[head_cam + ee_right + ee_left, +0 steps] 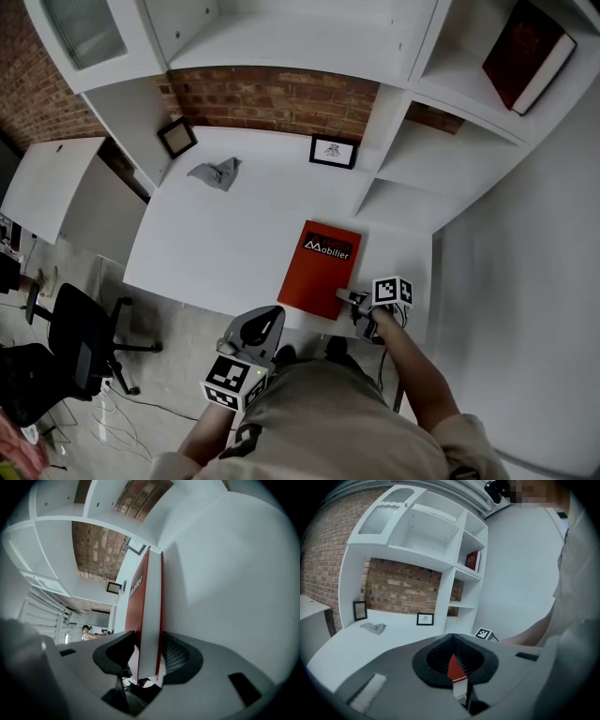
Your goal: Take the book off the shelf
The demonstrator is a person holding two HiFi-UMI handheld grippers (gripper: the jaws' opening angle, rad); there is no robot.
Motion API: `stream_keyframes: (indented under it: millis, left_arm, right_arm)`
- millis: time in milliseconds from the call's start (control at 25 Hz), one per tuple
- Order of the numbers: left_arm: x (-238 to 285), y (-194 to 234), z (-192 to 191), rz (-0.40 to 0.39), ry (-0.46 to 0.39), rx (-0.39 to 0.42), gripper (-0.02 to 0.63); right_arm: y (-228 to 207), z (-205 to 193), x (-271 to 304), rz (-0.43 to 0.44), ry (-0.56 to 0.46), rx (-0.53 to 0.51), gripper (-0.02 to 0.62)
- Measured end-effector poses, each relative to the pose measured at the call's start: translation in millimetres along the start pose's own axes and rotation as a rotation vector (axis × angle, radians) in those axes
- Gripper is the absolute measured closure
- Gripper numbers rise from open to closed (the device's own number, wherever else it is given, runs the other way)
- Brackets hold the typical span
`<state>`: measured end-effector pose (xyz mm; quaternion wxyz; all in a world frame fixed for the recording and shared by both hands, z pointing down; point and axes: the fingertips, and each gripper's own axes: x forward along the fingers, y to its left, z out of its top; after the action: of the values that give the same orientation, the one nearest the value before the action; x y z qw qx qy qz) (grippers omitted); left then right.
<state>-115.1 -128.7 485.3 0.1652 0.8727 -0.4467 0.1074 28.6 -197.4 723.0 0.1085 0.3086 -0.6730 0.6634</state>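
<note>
Left hand-held gripper point(270, 319) pressed together; right hand-held gripper point(349, 299) pinching one red book point(319, 267).

Crumpled grey cloth point(216, 173) on white desk point(234, 234), upper centre-left. Against brick wall point(272, 98): small black frame point(176, 138), wider frame point(333, 151). Lower left: office chair point(80, 333).

Bright, even light; gripper views bulge, dark at corners.

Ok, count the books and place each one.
2. A red book lies on the white desk, its near edge in the right gripper. A dark red book leans on the upper right shelf. Others may be hidden.
</note>
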Motion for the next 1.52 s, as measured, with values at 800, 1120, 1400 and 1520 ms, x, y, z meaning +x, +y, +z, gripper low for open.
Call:
stream_keyframes:
  millis: [800,1120,1400,1520]
  left_arm:
    - [17.1,2.5,-2.6,-0.067,0.053,0.004,0.604]
    - [47.7,-22.1,21.4,-0.155,0.004,0.083,0.604]
    - [57.5,-38.5,31.8,-0.205,-0.007,0.124,0.604]
    - [56.4,-42.0,34.8,-0.210,-0.015,0.128,0.604]
  right_arm:
    - [19.9,27.8,-23.6,-0.198,-0.102,-0.364,0.485]
    - [73.9,91.2,-144.8,-0.094,-0.434,-0.394,0.486]
    - [147.7,142.6,-248.7,-0.121,-0.716,-0.556,0.498]
    - [189.2,163.9,-297.4,-0.138,-0.854,-0.645,0.500]
